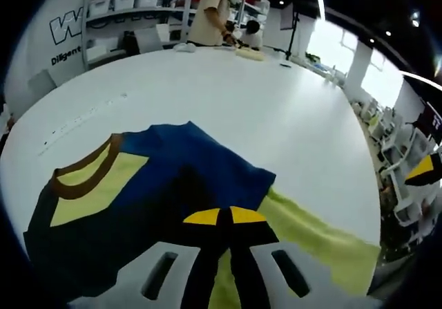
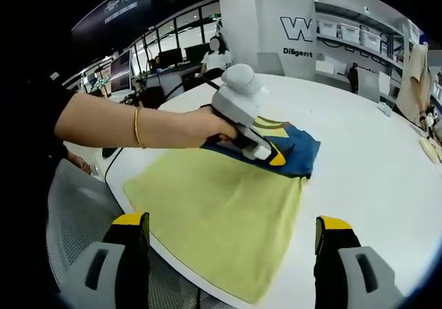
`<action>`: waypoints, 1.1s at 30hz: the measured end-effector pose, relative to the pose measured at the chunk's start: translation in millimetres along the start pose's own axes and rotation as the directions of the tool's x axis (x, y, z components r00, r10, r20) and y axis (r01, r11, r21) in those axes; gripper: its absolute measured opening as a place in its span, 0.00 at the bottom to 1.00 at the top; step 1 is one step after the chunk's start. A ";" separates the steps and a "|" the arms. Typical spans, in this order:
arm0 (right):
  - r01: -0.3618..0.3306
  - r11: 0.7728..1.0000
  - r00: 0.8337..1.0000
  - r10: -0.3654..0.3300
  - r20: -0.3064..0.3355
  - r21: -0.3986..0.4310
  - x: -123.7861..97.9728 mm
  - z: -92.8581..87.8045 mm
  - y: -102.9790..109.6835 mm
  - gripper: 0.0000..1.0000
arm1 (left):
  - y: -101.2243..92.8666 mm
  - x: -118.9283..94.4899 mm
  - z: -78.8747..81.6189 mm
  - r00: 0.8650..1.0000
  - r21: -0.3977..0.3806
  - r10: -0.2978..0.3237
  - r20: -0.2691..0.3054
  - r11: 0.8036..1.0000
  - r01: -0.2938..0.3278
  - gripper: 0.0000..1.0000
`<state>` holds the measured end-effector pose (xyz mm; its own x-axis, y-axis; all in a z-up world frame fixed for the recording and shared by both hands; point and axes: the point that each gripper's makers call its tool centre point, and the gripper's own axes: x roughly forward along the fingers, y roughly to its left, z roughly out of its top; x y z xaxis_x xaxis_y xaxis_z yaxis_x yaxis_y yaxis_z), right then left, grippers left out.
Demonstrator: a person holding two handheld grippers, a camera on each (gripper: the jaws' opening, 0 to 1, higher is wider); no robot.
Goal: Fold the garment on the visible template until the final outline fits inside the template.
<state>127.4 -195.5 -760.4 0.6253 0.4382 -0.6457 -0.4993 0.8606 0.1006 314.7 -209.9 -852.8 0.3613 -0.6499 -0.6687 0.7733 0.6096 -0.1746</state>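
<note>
White round table (image 2: 387,178) carries the blue-and-yellow shirt (image 2: 228,205), where the left gripper (image 1: 224,219) is clenched on the shirt's blue fold while the right gripper (image 2: 231,236) hovers released, jaws spread, above the yellow-green part.

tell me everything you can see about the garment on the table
The garment is a soft knit-looking shirt, yellow-green across the body with a navy blue upper part and a brown-trimmed neckline. It lies on the white round table, the blue part folded over and bunched while the yellow-green body lies spread flat toward the table's edge. The left gripper, held in a person's hand, presses its closed fingers into the blue fold. The right gripper hangs open near the yellow-green hem.
</note>
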 end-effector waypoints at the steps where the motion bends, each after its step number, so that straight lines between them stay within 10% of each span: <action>1: 0.001 1.000 1.000 -0.001 -0.001 0.001 -0.1 -0.3 0.0 0.99 | -0.8 0.0 -0.1 1.000 -0.007 -0.004 -0.002 1.000 0.004 0.06; 11: 0.008 1.000 1.000 -0.008 -0.003 0.009 -1.5 1.9 0.0 0.99 | 5.8 -24.5 22.8 0.996 -0.018 0.010 0.084 1.000 -0.009 0.34; 21: 0.016 0.999 1.000 -0.016 0.002 0.039 -0.9 2.7 -1.9 0.99 | 36.6 -57.3 25.2 0.988 -0.071 0.071 0.139 0.996 -0.062 0.91; 29: 0.011 0.999 1.000 -0.010 -0.008 0.039 2.5 3.0 1.0 0.99 | 44.8 -86.2 41.2 0.965 -0.113 0.082 0.248 0.992 -0.055 0.99; 33: 0.006 0.999 1.000 -0.006 -0.015 0.034 4.5 3.4 3.0 0.99 | 50.0 -95.3 35.1 0.972 -0.084 0.097 0.214 0.993 -0.081 0.99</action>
<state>130.7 -190.1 -760.4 0.6191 0.4291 -0.6577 -0.4745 0.8717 0.1222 337.1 -133.4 -772.4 0.5375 -0.6695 -0.5126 0.6949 0.6961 -0.1805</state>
